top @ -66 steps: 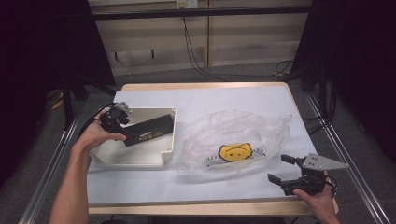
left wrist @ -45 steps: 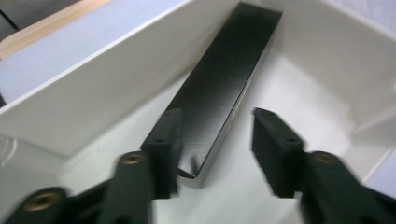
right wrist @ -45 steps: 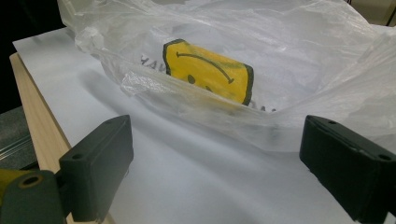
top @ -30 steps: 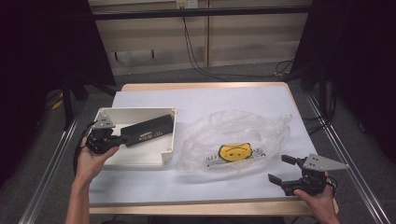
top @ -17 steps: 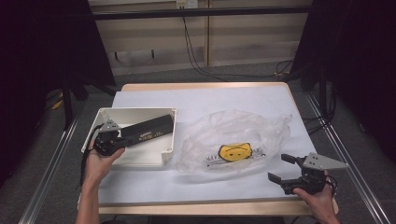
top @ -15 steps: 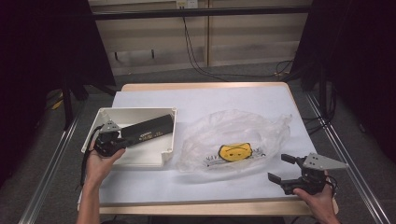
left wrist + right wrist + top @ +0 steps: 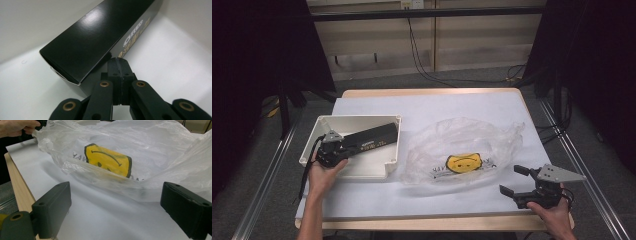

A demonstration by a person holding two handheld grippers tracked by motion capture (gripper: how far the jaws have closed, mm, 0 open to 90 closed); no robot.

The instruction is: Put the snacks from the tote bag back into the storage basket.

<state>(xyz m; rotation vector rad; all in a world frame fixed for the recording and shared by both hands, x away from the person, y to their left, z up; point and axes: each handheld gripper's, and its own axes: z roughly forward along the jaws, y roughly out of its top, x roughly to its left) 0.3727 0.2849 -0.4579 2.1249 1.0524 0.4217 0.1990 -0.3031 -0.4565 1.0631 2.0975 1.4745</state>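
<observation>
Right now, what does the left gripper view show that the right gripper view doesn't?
Left gripper view alone: a long black box with gold lettering lying in a white bin, and the left hand-held gripper with its jaws shut, empty beside the box. Right gripper view alone: a clear plastic bag printed with a yellow smiley face, and the right hand-held gripper with its jaws wide open. Shared: black jaws.

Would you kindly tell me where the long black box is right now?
In the high view, the black box lies slantwise inside the white tray at table left, its near end beside the shut left tongs.

Glossy black cardboard box (image 7: 100, 37)
</observation>
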